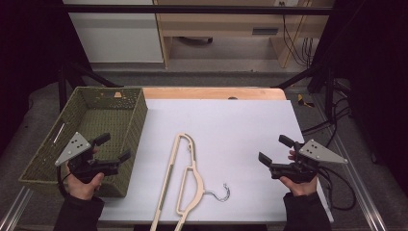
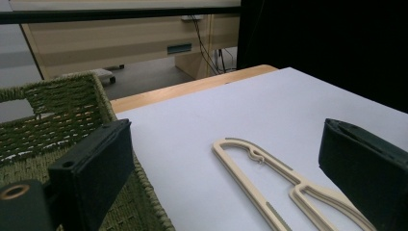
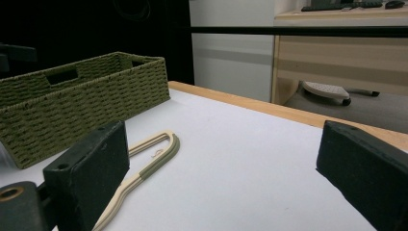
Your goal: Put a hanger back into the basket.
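White table top (image 1: 231,120), cream hanger (image 1: 185,178) lying flat, metal hook, both grippers' jaws apart, empty

- Your white sheet (image 1: 226,120) is evenly lit from above and is the brightest area; no glare on it.
- Around the sheet, both sides fall off to near black.
- The hanger (image 1: 180,180) casts only a faint, soft shadow on the sheet.
- In both gripper views the jaws at the bottom look dark and slightly soft; the hanger stays sharp.
- All pictures look a little grainy.
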Demonstrator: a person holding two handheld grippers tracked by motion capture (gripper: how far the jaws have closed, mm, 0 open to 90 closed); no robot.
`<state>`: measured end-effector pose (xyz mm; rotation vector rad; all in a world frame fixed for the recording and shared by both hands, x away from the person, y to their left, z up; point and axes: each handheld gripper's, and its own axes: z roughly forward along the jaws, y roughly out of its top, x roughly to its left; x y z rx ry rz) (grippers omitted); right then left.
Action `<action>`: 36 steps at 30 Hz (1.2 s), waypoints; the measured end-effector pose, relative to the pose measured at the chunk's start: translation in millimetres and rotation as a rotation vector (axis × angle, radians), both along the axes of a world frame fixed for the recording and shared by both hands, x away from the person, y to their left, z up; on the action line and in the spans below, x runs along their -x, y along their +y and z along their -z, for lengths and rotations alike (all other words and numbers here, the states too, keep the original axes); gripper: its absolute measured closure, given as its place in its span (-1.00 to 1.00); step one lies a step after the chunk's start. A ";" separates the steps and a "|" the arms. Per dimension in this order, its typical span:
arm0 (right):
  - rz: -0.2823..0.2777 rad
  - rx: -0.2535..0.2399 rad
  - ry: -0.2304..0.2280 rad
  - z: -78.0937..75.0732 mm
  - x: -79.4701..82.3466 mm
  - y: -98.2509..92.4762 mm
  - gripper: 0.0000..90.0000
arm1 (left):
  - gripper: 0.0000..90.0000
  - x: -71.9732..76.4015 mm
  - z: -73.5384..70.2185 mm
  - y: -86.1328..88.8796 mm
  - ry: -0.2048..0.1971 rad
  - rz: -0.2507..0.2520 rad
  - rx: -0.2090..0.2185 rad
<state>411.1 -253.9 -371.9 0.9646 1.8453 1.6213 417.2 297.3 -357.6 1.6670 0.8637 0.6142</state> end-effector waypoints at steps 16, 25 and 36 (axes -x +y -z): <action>-0.062 0.118 0.050 3.6 0.2 35.7 -0.77 | -0.88 -3.1 3.5 -2.5 0.027 0.005 -0.036; -0.194 0.190 0.118 20.0 -2.1 73.2 -0.62 | -0.88 -3.3 4.2 -4.5 0.030 0.006 -0.040; -0.332 0.285 0.221 53.7 -5.3 109.0 -0.42 | -0.88 -3.9 5.1 -8.8 0.034 0.013 -0.055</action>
